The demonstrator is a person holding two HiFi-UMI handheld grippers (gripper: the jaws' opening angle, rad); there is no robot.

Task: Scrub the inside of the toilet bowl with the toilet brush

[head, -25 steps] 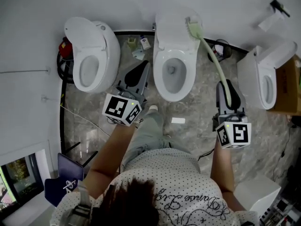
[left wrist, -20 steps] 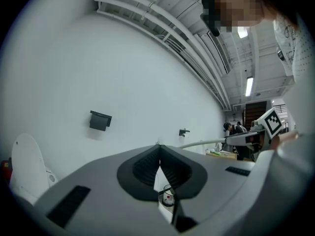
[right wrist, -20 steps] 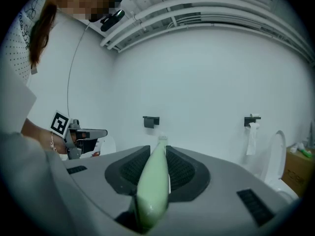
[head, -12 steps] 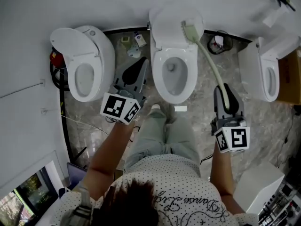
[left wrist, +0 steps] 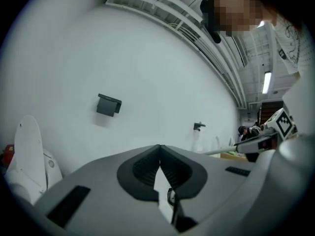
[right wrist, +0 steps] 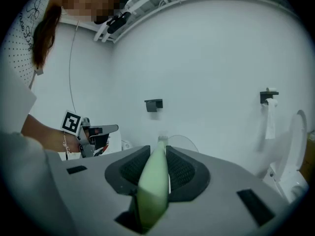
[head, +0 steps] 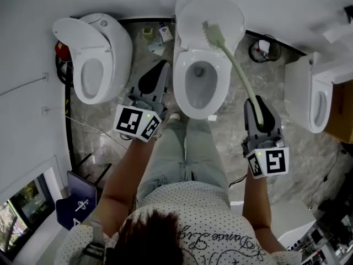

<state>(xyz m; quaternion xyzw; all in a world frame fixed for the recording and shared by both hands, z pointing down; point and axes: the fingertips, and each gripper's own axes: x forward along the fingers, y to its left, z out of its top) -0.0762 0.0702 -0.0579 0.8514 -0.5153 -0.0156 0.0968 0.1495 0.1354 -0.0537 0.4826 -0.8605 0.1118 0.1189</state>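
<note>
- The right gripper (right wrist: 158, 154) has its jaws clamped on the pale green handle of the toilet brush (head: 231, 59).
- The left gripper (left wrist: 159, 151) has its jaws together on nothing, and it hangs just beside the toilet bowl (head: 181, 98).
- The bristle head lies over the raised lid (head: 190, 10), not in the bowl.
- The step in hand looks like the approach; the next move calls for dipping the head down inside the bowl.

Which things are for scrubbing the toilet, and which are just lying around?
For the job:
toilet brush
right hand-held gripper, shut on the brush handle
middle toilet

Just lying around:
left toilet
right toilet
small bottles on the floor
left hand-held gripper, shut and empty
</note>
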